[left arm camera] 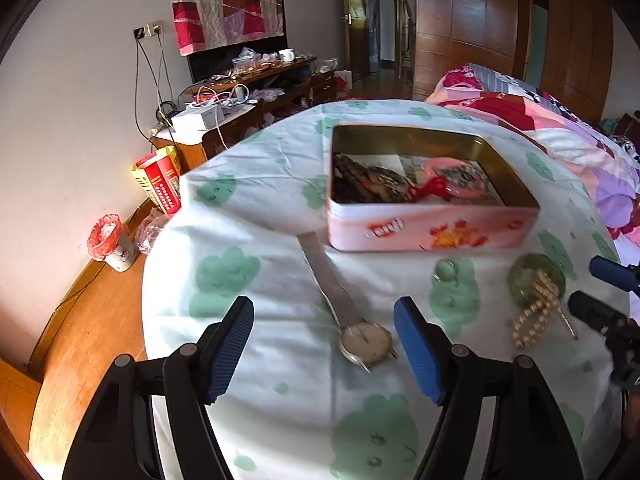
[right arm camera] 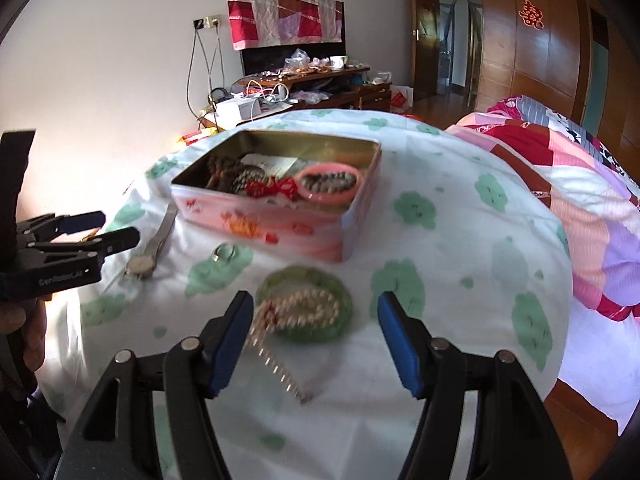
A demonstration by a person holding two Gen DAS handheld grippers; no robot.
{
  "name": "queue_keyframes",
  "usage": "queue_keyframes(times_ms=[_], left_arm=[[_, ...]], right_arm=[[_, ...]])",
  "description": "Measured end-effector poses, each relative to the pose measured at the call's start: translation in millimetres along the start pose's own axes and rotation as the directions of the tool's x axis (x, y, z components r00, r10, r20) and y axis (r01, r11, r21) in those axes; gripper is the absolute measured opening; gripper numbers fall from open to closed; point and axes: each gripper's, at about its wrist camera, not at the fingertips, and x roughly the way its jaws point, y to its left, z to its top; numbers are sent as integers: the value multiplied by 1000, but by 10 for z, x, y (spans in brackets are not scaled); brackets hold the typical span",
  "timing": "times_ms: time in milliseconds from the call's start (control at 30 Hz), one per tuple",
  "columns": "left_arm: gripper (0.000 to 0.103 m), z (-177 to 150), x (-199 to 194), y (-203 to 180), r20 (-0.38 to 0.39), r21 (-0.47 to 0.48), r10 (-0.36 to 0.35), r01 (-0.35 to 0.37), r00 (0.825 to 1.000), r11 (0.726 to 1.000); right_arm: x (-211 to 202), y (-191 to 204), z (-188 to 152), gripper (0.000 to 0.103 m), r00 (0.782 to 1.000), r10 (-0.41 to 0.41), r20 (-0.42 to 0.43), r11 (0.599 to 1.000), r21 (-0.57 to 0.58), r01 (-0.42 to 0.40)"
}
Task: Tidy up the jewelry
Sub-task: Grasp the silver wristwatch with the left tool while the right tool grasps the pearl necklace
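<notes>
Left gripper (left arm camera: 324, 350): jaws spread wide, hovering low over the cloth with nothing between the blue pads (the watch face sits right in the gap).
Right gripper (right arm camera: 316, 344): also spread wide, nothing pinched, with the bangle and pearls just ahead of its pads.
Watch (left arm camera: 365, 343): lying flat on the cloth, mesh strap running away toward the tin's near left corner.
Pearl bracelet (right arm camera: 298, 310): draped over the green bangle (right arm camera: 344, 312), a thin chain trailing off it toward the gripper (blurry, so that's all I can make out).
Ring (right arm camera: 225, 254): small, on a green cloud print, between the watch and the bangle.
Tin (left arm camera: 432, 228): pink, open, just behind all of it, holding dark beads, something red and a pink bangle.
Tablecloth (left arm camera: 248, 216): white with green clouds.
Further back: patchwork quilt (right arm camera: 580, 200) on the right.
</notes>
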Motion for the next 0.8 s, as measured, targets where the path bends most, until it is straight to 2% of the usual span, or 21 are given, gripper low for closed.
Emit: queue_keyframes(times_ms=[167,533,633,700,767,800], left_arm=[[73,-50,29,-94,-10,23,-11,11,1000,1000],[73,-156,204,-94,-73,18,-26,28,997,999],[67,-165,227,-89,-71,23,-20,21,997,1000],[59,-162,225,-74,-63,25,-15,17,998,1000],[53,-156,221,-78,-61,29,-18,20,998,999],[47,-156,218,-94,-62,39,-18,20,998,999]], right_arm=[[40,143,-84,67,1000,-2,-17,999,-52,1],[92,228,-204,67,998,9,-56,997,-75,-13],[110,225,-222,58,997,18,-69,997,-74,-23],[135,219,-239,52,996,25,-81,997,-70,-30],[179,215,-261,41,994,38,-103,997,-63,-44],[194,213,-269,40,993,44,-110,997,-58,-51]])
